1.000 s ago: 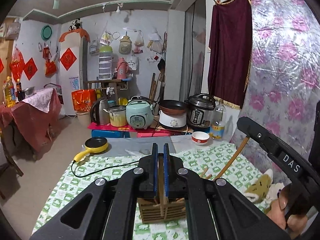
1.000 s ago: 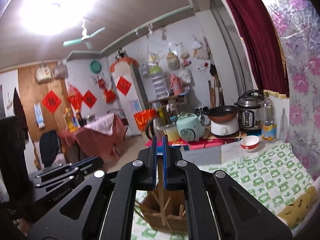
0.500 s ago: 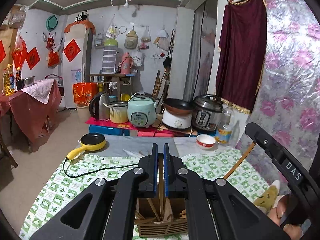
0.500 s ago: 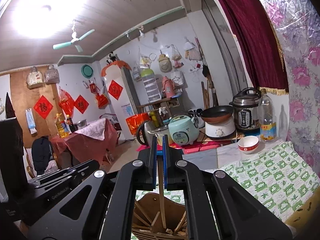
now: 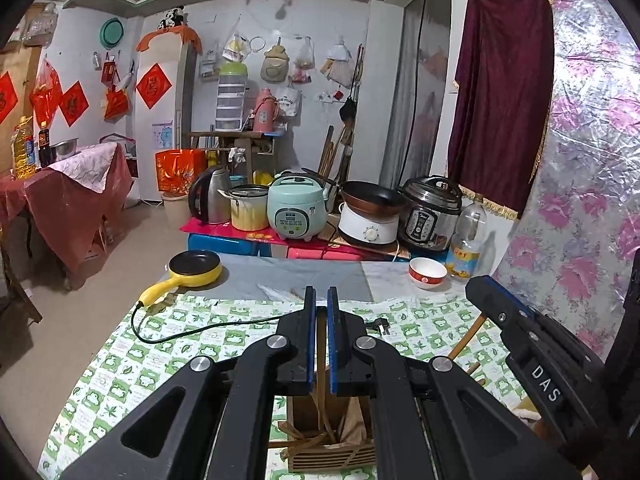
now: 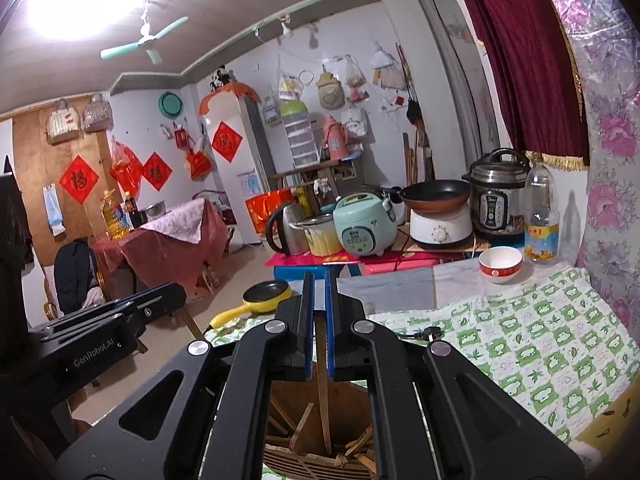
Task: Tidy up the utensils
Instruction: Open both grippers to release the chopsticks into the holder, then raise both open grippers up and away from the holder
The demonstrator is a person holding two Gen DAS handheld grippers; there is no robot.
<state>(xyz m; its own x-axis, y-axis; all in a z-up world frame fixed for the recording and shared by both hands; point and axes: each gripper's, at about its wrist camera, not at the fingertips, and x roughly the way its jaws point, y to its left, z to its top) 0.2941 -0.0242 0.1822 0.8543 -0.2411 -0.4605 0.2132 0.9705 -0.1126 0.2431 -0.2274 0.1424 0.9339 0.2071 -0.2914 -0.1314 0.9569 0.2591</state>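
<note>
While both grippers hang over the holder, the call runs like this:

Left gripper (image 5: 318,344): fingers pinched narrow on one thin wooden stick (image 5: 321,376), which hangs straight down between the blue pads.

Right gripper (image 6: 316,332): same story, fingers clamped on a second wooden stick (image 6: 323,396), its lower end down among the others.

Holder (image 5: 332,452): a slatted wooden box on the desk (image 5: 120,368), directly under both grippers, already bristling with loose sticks at all angles.

Why this grip: each stick is held near its top and upright, so, I'd judge, it can slide down into the box without snagging its neighbours.

Pose: both grippers tip forward and slightly downward, side by side, the right one's black body showing at the edge of the left view.

Stage: sticks look partly in; letting go seems next.

Watch-out: the tangle inside could jam a stick.

Elsewhere: a yellow pan (image 5: 195,268) and a bowl (image 5: 427,273) sit well apart at the far end.
</note>
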